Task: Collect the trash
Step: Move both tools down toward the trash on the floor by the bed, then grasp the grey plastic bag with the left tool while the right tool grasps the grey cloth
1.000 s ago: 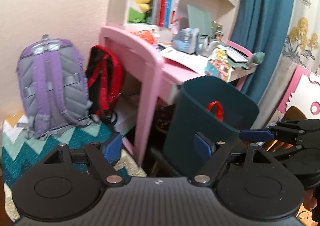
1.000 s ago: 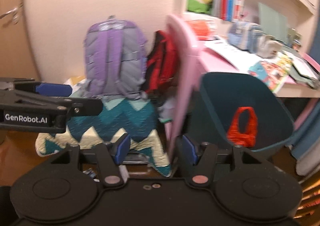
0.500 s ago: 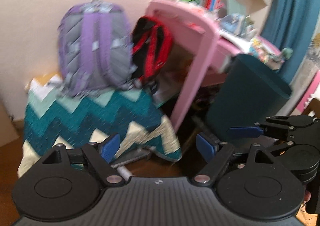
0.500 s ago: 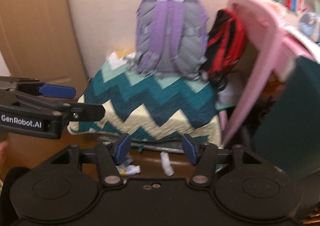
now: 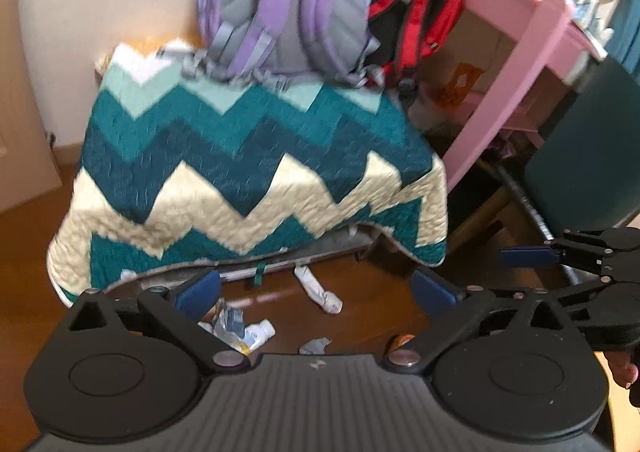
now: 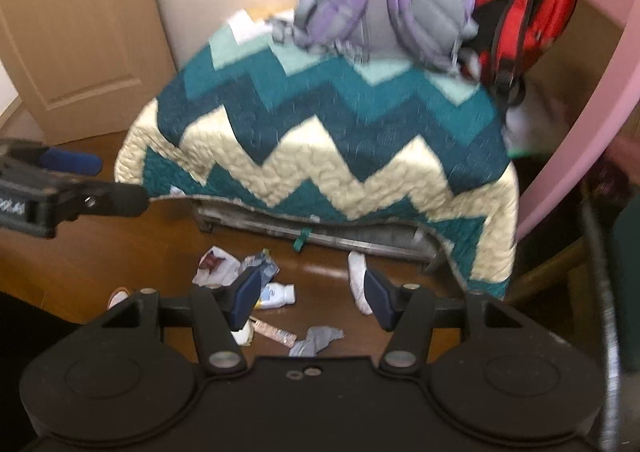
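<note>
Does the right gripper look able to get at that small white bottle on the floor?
Probably yes. The right gripper is open, and the white bottle lies on bare floor just beyond its left finger, nothing covering it.

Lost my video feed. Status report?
Left gripper and right gripper open, empty. Trash scattered on floor by quilt. Nothing blocking.
</note>
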### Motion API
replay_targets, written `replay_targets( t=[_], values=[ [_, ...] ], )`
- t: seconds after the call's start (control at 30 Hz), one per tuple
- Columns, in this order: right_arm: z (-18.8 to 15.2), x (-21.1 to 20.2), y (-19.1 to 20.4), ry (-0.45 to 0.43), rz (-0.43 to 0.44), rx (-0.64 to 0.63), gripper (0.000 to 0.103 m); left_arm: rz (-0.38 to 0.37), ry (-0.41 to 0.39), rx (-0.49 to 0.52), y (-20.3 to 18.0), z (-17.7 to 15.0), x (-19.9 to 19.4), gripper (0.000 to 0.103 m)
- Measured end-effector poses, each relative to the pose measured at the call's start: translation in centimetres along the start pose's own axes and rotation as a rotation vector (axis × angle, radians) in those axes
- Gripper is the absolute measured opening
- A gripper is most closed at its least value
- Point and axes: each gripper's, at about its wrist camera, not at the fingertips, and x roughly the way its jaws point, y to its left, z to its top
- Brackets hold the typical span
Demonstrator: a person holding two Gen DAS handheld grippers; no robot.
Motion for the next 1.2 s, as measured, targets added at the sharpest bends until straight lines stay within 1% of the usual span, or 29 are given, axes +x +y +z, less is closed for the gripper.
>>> replay_targets(
  t=[0.17, 0.3, 0.4, 0.47, 0.5, 0.63, 0.77, 0.87, 0.97, 1.13, 1.2],
  values=[
    [-0.8, 7.6, -0.7, 0.114, 0.006, 0.075, 0.056, -0.007, 0.063, -0.052, 2.9, -1.5, 4.8, 0.102],
    [-1.8, 14.1, -1.0, 0.199, -0.001, 0.137, 0.056, 0.037, 0.149, -0.093, 5.6, -2.5, 9.7, 0.102],
    [-2.8, 18.6, -1.7, 0.261, 0.005, 0.214, 0.056, 0.072, 0.222, -0.129, 8.0, -3.4, 14.0, 0.102],
    [-3.7, 21.5, -2.3, 0.306, 0.015, 0.266, 0.056, 0.099, 0.251, -0.143, 9.3, -4.1, 16.4, 0.102],
    [-4.1, 22.9, -2.5, 0.330, 0.009, 0.277, 0.056, 0.116, 0.270, -0.153, 10.1, -4.5, 18.0, 0.102],
    [-6.1, 28.3, -3.4, 0.443, -0.038, 0.281, 0.056, 0.124, 0.313, -0.156, 11.8, -5.6, 22.9, 0.102],
    [-7.7, 32.6, -4.9, 0.511, -0.045, 0.348, 0.056, 0.117, 0.338, -0.168, 13.1, -6.7, 27.3, 0.102],
    [-8.8, 35.6, -5.4, 0.563, -0.052, 0.372, 0.056, 0.134, 0.366, -0.170, 13.9, -7.3, 30.3, 0.102],
    [-10.3, 38.3, -5.9, 0.607, -0.055, 0.412, 0.056, 0.136, 0.387, -0.161, 14.5, -7.9, 32.9, 0.102],
    [-12.6, 41.3, -5.6, 0.652, -0.016, 0.464, 0.056, 0.110, 0.427, -0.196, 15.6, -8.8, 36.8, 0.102],
    [-13.2, 42.3, -5.4, 0.667, -0.013, 0.467, 0.056, 0.126, 0.449, -0.196, 15.9, -9.3, 38.3, 0.102]
  ],
)
